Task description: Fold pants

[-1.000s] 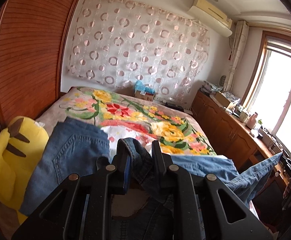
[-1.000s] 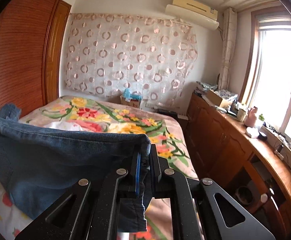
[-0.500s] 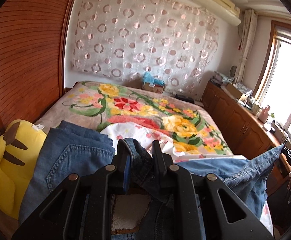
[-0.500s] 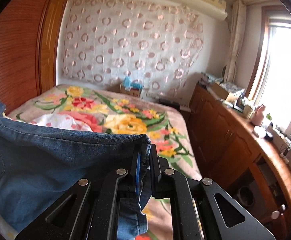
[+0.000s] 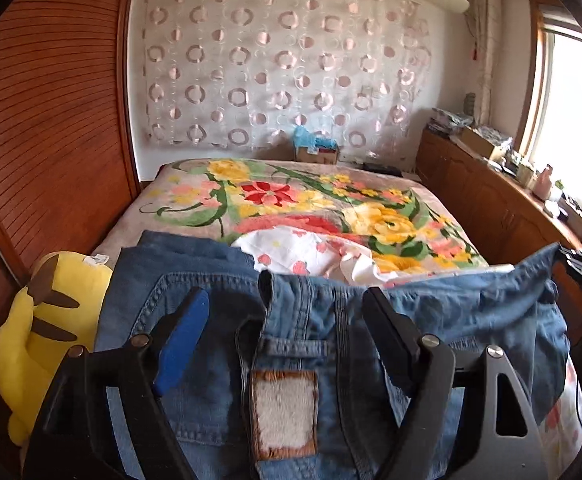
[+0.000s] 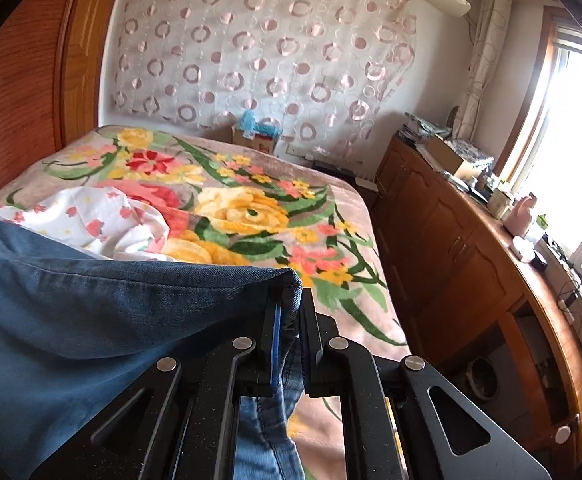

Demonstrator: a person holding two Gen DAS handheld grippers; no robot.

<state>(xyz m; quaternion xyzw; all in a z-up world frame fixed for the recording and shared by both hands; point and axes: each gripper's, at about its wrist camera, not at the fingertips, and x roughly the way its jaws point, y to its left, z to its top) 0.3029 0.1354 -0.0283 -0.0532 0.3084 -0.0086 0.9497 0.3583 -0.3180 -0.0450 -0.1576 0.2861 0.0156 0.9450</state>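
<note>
Floral bed point(image 5: 195, 200); left gripper point(image 5: 287, 312) jaws just opened over jeans point(image 5: 315, 320)

The left gripper point(image 5: 287, 308) points slightly downward with its jaws spread wide, having just been opening, nothing pressed between its pads, while the right gripper point(image 6: 289, 312), also angled downward, is clamped tight on a fold of denim.
</note>
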